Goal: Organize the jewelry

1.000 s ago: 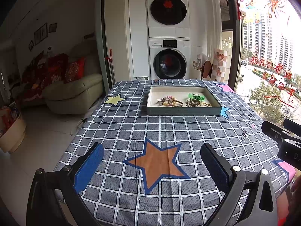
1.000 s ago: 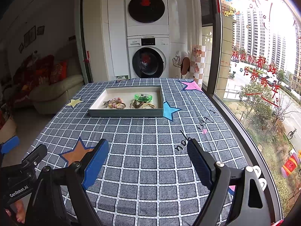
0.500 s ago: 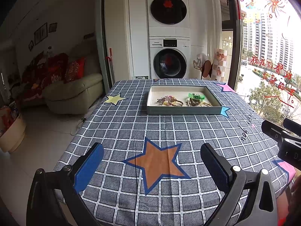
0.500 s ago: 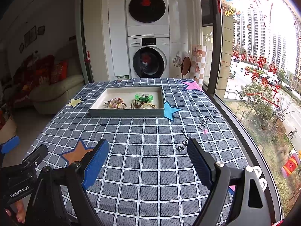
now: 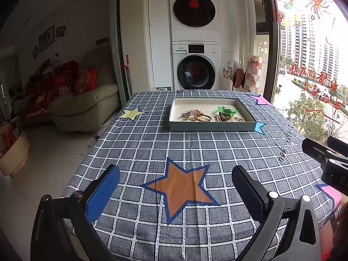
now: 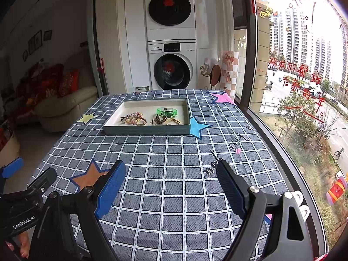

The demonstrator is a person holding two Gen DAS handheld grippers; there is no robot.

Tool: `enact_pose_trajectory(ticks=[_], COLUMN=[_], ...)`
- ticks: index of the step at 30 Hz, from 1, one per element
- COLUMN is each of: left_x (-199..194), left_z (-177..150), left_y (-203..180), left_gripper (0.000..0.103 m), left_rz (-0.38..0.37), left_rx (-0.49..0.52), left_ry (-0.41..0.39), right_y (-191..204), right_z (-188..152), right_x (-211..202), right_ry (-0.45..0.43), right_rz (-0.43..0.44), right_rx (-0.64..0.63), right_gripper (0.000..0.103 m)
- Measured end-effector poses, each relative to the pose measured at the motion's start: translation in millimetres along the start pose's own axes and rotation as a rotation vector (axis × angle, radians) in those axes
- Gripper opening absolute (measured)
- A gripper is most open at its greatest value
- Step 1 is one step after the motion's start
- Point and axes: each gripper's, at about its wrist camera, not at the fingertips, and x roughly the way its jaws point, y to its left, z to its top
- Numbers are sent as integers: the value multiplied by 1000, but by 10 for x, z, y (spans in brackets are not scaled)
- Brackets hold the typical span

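Note:
A shallow grey-green tray (image 5: 212, 127) (image 6: 148, 130) with a white floor rests at the far end of the checked tablecloth. Inside lie a green bracelet (image 5: 226, 109) (image 6: 166, 111), a multicoloured braided bracelet (image 5: 194, 116) (image 6: 133, 118), a brown braided one (image 6: 160, 120) and a thin gold one (image 6: 174, 121). My left gripper (image 5: 175, 187) hovers open above the orange star (image 5: 181, 188) near the front edge, nothing between its blue pads. My right gripper (image 6: 170, 184) is open too, over bare cloth, far short of the tray.
The table's left edge drops to a tiled floor with a sofa (image 5: 87, 106) beyond. A large window (image 6: 304, 76) runs along the right side. Stacked washing machines (image 5: 194, 43) stand behind the table. The other gripper shows at each view's side, as the right gripper (image 5: 326, 158) and left gripper (image 6: 21, 195).

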Motion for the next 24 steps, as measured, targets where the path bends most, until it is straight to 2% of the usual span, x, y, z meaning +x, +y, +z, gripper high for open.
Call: enact_pose_trajectory(ticks=[24], left_x=[13], left_z=[-23], left_y=[-11], left_gripper=[103], left_rz=[0], left_rx=[0], left_ry=[4], right_y=[1], right_z=[-21], right_x=[15], right_ry=[5], right_rz=[2], right_rx=[3], right_gripper=[88])
